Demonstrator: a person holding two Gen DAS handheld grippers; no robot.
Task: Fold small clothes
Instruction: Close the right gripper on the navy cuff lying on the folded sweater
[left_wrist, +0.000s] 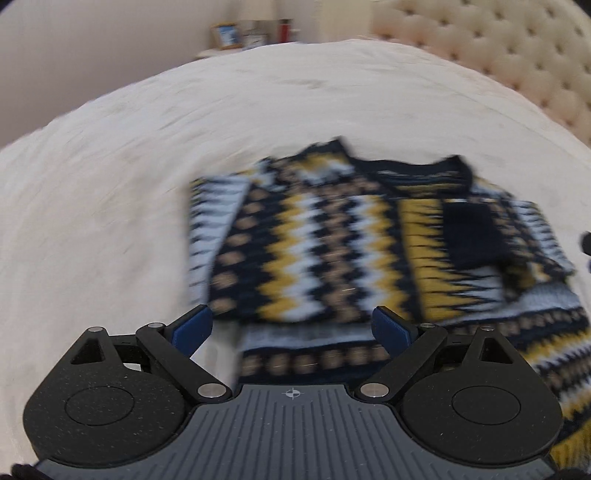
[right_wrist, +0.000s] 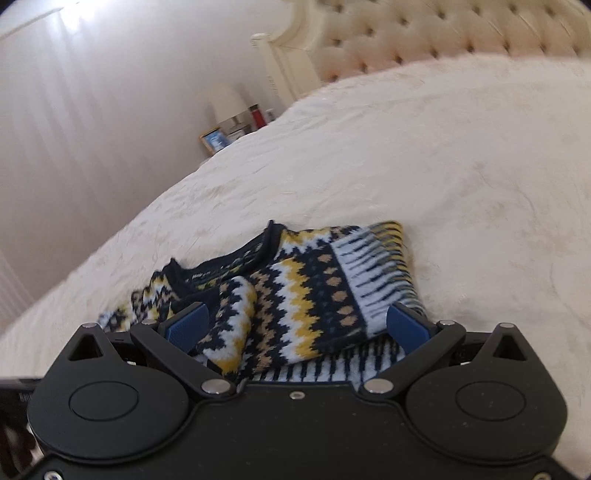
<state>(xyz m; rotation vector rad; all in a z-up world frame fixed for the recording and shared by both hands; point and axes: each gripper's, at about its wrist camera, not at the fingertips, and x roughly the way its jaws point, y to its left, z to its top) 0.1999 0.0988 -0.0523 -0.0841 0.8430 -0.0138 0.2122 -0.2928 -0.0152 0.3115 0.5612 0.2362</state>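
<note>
One patterned sweater (left_wrist: 343, 243), partly folded, flat on one cream bed (left_wrist: 147, 155). Two grippers: left gripper (left_wrist: 291, 328) spread wide over the sweater's hem, pinching nothing; right gripper (right_wrist: 295, 326) spread wide above folded knit, pads apparently clear of it. One tufted headboard (right_wrist: 443, 33) behind.

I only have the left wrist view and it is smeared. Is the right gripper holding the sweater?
Observer: No. The right gripper stands open over the sweater, its pads clear of the knit.
Operator: Is the sleeve on that side folded in?
Observer: Yes, one sleeve lies doubled over the body, just below the collar.
Operator: Anything near the sweater on the bed?
Observer: Nothing; the bedspread beyond it is bare up to the headboard.
</note>
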